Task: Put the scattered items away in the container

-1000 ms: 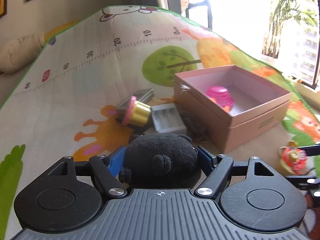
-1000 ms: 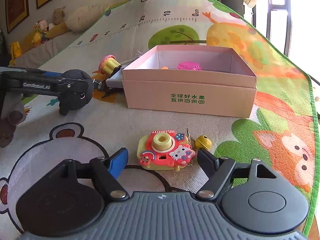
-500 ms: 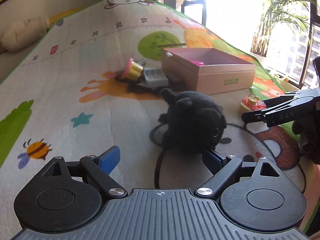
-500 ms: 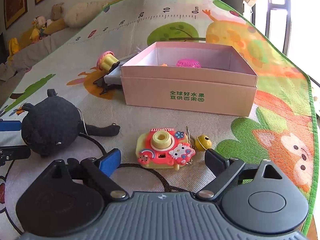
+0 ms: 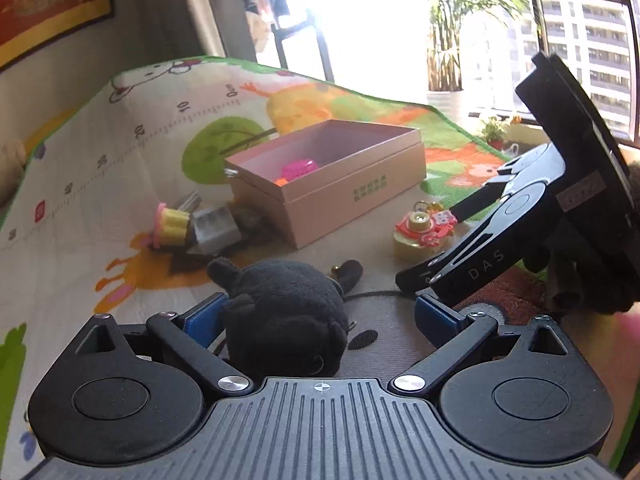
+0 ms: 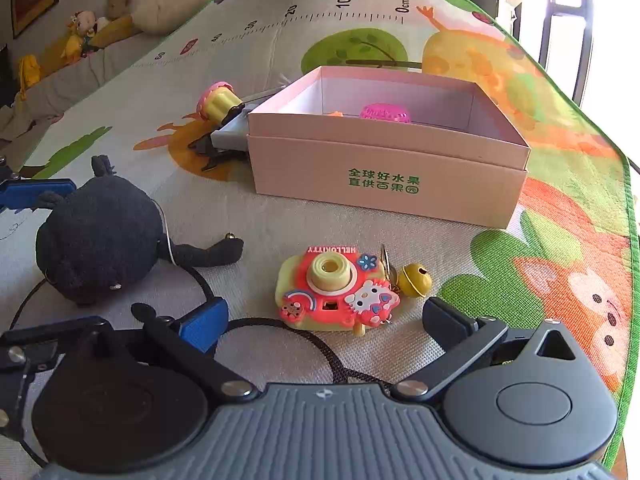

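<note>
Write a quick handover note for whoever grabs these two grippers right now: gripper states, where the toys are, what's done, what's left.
Left gripper: open, jaws just widened, black plush between the fingers but loose on the mat.
Right gripper: open, jaws just widened, poised over the toy camera keychain, not gripping.
Pink box: holds a magenta toy.
Left to do: plush, camera keychain, and the cupcake toy with the grey pieces beside the box.

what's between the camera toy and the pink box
Only bare play mat lies between the camera toy and the pink box; the right wrist view shows it plainly.
</note>
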{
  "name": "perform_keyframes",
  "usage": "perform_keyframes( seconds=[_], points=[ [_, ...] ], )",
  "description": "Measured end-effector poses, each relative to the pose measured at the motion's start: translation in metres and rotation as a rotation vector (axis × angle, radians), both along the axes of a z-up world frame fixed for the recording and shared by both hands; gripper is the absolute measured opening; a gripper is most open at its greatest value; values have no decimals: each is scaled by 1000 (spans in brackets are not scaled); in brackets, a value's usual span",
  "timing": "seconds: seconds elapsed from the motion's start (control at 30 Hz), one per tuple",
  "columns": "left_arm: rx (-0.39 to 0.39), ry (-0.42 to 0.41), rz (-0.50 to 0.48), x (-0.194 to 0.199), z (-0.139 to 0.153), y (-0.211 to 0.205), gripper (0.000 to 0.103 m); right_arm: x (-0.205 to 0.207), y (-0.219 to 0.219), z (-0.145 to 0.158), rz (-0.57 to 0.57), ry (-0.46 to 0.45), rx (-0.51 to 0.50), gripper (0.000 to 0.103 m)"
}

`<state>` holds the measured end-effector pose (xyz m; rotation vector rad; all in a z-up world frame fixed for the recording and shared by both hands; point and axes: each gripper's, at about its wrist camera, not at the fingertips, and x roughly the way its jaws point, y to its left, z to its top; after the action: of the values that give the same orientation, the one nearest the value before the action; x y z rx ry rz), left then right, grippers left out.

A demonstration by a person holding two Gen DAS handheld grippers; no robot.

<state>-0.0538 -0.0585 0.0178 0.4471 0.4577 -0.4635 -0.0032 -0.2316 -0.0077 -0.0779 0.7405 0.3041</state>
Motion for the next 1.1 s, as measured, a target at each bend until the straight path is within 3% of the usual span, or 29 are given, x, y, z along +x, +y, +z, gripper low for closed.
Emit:
perform_keyframes(
  seconds=[0.07,0.63,1.1],
  points=[
    [12,-12,28,7,0,2,101,1,0,0,4,5,-5,103],
    [-149,2,378,60,35,83,103,-1,1,0,10,-3,-4,103],
    [-137,-1,513,60,27,124,103,-2,1,0,10,-4,-4,103]
  ],
)
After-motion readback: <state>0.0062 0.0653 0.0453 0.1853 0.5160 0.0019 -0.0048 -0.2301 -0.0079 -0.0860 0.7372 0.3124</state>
